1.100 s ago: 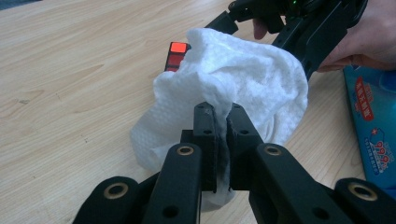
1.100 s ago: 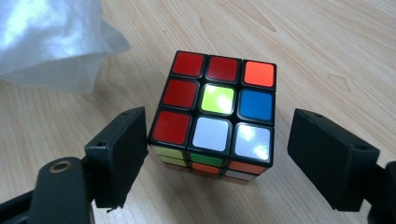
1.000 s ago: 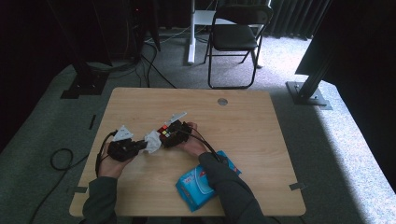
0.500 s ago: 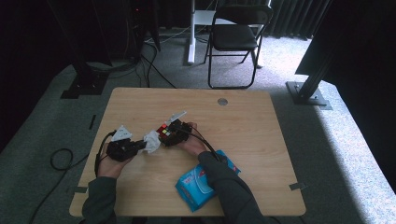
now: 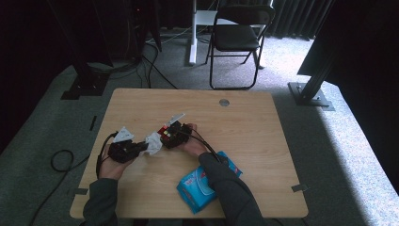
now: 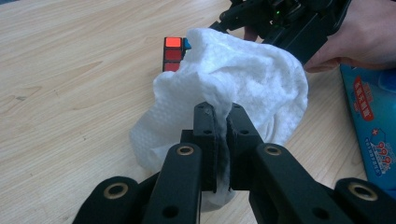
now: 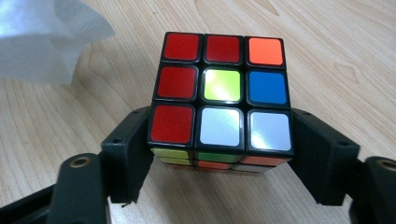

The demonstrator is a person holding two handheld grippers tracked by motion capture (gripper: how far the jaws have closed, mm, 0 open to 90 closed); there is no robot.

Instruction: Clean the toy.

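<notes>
Pinching a white wipe [image 6: 233,79], the left gripper [image 6: 223,116] sits nearly closed; at its 1 o'clock, the right gripper [image 7: 219,140], having just narrowed, clamps a puzzle cube [image 7: 222,88].

The cube [image 7: 222,95] is black-framed; its upper face shows red, red, orange in the far row, red, yellow-green, blue in the middle row, and red, white, white in the near row. The wipe [image 6: 233,93] is plain white with a fine embossed texture. The packet [image 5: 205,185] is blue with red-and-white print. The table [image 5: 263,127] is finished in light wood grain.
</notes>
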